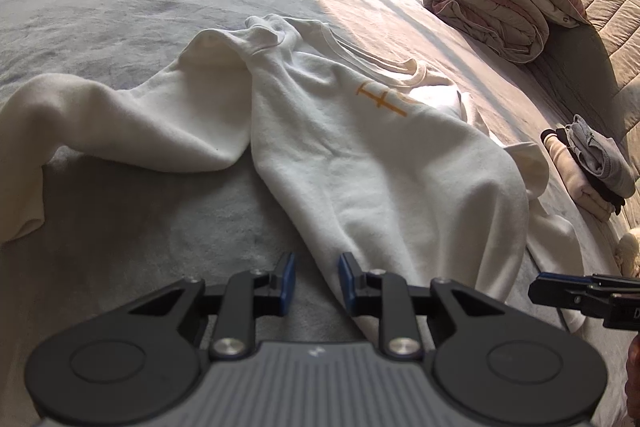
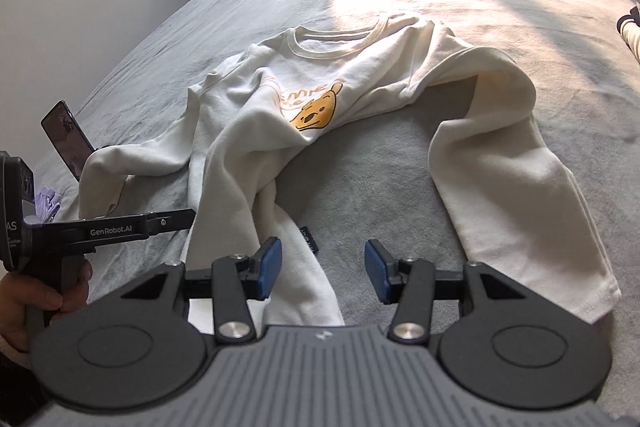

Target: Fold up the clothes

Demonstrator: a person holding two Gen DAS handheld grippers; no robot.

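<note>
Cream sweatshirt (image 2: 280,95) spread crumpled on a grey bed (image 2: 200,7), front up, neckline at the far end, hem bunched toward the near edge. Left hand-held gripper (image 1: 317,283) low over the hem's left edge — blue pads narrowly apart, cloth at the right pad and bare sheet in the gap, not seen pinching. Right hand-held gripper (image 2: 323,269) spread wider, left pad over the hem strip, gap above bare sheet, gripping nothing. One long sleeve (image 2: 512,167) curving down the right side in the right wrist view, cuff near the bed's edge; the other sleeve (image 1: 120,115) flung out leftward in the left wrist view. Wide open sheet beyond the neckline. Folded quilt (image 1: 488,7) and small stack of folded clothes (image 1: 592,167) far right; phone (image 2: 68,143) propped at left. Yellow bear face (image 2: 316,111) printed on chest with lettering — roughly "Mre", rest unclear. "GenRobot.AI" readable on the left tool's arm.
</note>
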